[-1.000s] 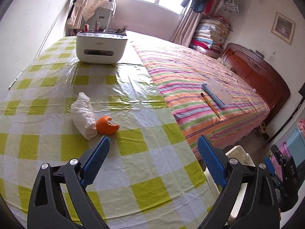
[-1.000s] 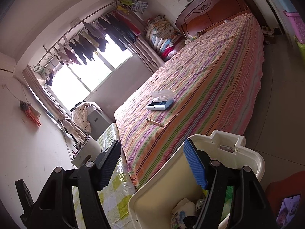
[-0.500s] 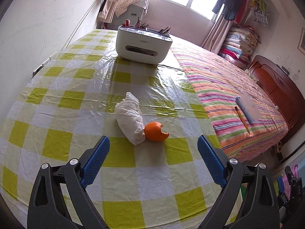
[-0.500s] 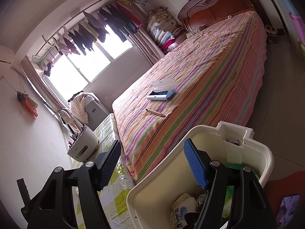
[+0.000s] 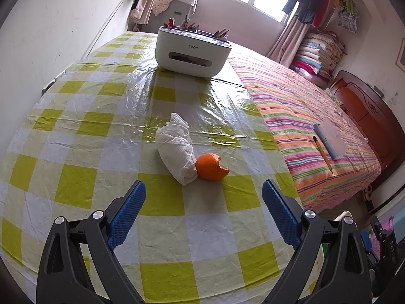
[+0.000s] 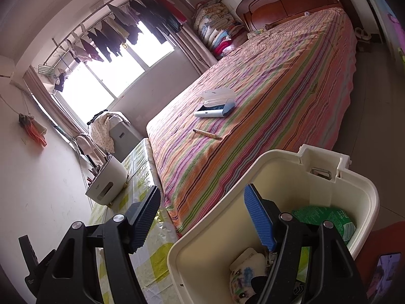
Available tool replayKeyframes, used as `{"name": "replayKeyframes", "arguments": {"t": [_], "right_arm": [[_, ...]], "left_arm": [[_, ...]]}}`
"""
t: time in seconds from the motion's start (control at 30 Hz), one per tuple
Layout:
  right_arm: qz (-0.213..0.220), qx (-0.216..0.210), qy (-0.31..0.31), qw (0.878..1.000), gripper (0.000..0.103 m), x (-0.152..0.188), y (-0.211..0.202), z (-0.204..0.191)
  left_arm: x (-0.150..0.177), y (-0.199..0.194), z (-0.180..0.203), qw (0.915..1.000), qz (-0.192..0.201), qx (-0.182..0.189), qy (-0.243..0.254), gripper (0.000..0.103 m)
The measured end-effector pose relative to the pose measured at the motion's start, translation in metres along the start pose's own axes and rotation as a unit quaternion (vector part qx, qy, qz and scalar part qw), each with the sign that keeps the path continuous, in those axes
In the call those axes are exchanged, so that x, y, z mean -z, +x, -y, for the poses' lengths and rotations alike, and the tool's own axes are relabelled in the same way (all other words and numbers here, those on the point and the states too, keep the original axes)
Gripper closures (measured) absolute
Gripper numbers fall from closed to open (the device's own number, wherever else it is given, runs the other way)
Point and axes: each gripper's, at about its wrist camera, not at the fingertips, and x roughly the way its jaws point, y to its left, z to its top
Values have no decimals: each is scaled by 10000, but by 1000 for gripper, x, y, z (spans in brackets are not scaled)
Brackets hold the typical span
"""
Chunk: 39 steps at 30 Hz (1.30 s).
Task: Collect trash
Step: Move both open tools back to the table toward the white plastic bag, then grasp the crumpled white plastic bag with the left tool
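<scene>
Now the left gripper (image 5: 203, 193) hangs over the checked table (image 5: 76, 136) with its fingers (image 5: 126, 212) spread wide and nothing between them. Just beyond the tips, at twelve o'clock, lie the crumpled white tissue (image 5: 177, 149) and the orange peel (image 5: 211, 166), touching each other. A second ago both sat off toward ten o'clock of the fingers; now they sit centred between them and nearer. Farther on at twelve o'clock stands the white organizer box (image 5: 191, 50) with pens in its top, and the striped bed (image 5: 303, 111) runs along at two o'clock.

On the other side, the right gripper (image 6: 202, 211) has its fingers (image 6: 258, 217) wide apart as well, holding nothing. Its right finger hangs over the open cream trash bin (image 6: 298, 174), which already holds a green packet (image 6: 326, 215) and other scraps. The bin fills more of the right wrist view than a second ago. Beyond it, at twelve o'clock on the bed, lie a pen (image 6: 207, 133) and a white-and-blue case (image 6: 215, 106).
</scene>
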Motion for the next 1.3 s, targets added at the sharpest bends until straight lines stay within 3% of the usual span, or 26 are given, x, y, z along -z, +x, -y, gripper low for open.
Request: {"name": "replayKeyframes", "arguments": {"t": [0.27,0.4,0.53,0.9,1.07,1.17,1.3], "right_arm": [[-135,16,-166,9998,32,8,10,-12],[-273,8,-190,9994,32,13,18,-16],[-350,-2,-239,9991,32,16,23,-19],[-558,-224,-173,9980,32,19,28,-24],[-658,-353,-141,9971,32,20,29,-26],[-667,-406,-188,9968,32,21,29,-29],[-651,-452,-244,9966,32,22,27,-32]], "left_arm": [[-1,3,-16,9999,-83,-61,-59,11],[-13,13,-38,9982,-227,47,-545,11],[-27,28,-57,9945,-378,-81,-975,11],[-49,89,-54,9886,-1019,-607,-929,11],[-52,104,-43,9880,-1055,-821,-767,11],[-52,109,-37,9880,-1071,-916,-629,16],[-51,107,-34,9889,-1127,-876,-401,55]]}}
